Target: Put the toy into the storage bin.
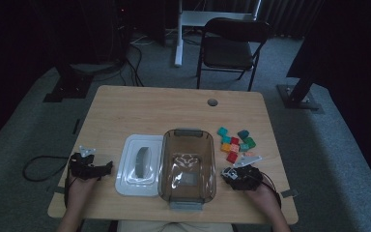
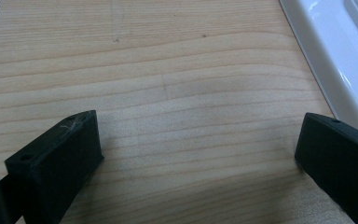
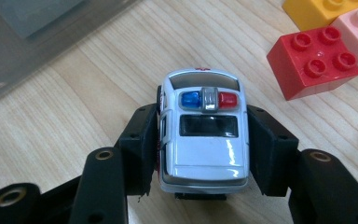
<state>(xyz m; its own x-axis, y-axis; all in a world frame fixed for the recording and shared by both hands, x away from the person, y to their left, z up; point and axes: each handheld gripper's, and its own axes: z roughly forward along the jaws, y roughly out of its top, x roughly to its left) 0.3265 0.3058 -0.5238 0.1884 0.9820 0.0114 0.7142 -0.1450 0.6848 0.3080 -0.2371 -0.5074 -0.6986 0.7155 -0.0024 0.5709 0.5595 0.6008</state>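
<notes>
A white toy police car (image 3: 205, 156) with a blue and red roof light stands on the wooden table, right of a clear brown container (image 1: 164, 164). My right gripper (image 3: 204, 130) is shut on the car, one black pad pressed against each of its sides. In the high view this gripper (image 1: 232, 174) lies near the container's right front corner. My left gripper (image 1: 101, 168) rests at the table's left side. Its jaws (image 2: 200, 140) stand wide open over bare wood, with nothing between them.
A white lid (image 1: 130, 169) with a grey handle lies between the left gripper and the container. Several coloured bricks (image 1: 234, 142) are heaped just beyond the right gripper; a red brick (image 3: 313, 60) is the nearest. A folding chair (image 1: 229, 48) stands behind the table.
</notes>
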